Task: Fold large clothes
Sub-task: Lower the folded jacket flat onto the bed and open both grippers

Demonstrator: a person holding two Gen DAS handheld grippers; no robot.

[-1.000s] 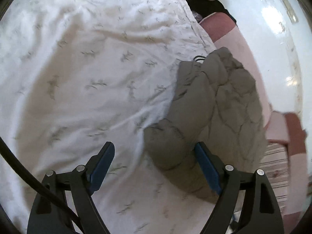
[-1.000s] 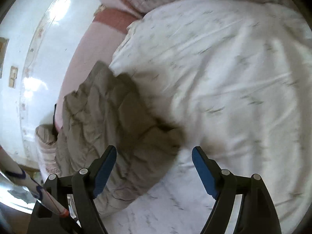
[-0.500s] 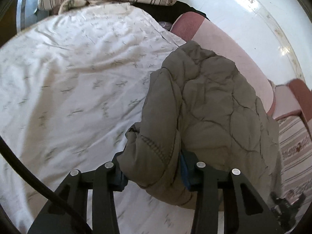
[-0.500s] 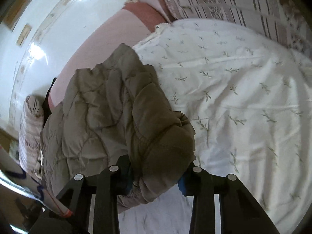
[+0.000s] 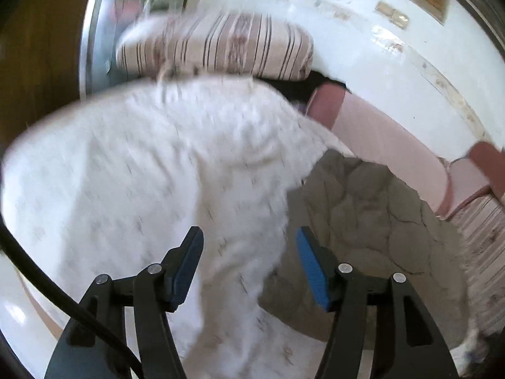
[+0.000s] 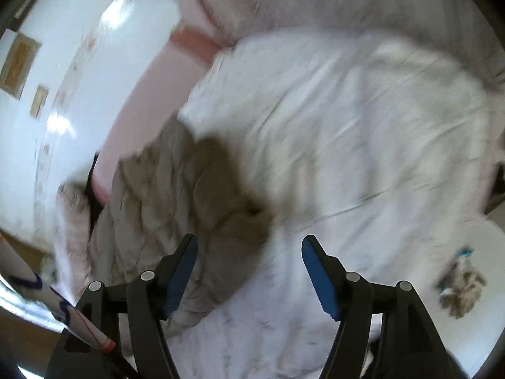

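Olive quilted jacket [image 5: 372, 230] lies released beyond my left gripper [image 5: 249, 259] and right gripper [image 6: 249, 268], fingers now apart; fold placed.

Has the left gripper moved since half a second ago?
Yes. The left gripper has let go of the grey jacket and pulled back; its jaws stand open over the white sheet, left of the jacket.

Home bedroom: white sheeted bed [image 5: 132, 189], striped pillow [image 5: 217, 47], pink headboard [image 5: 388, 145].
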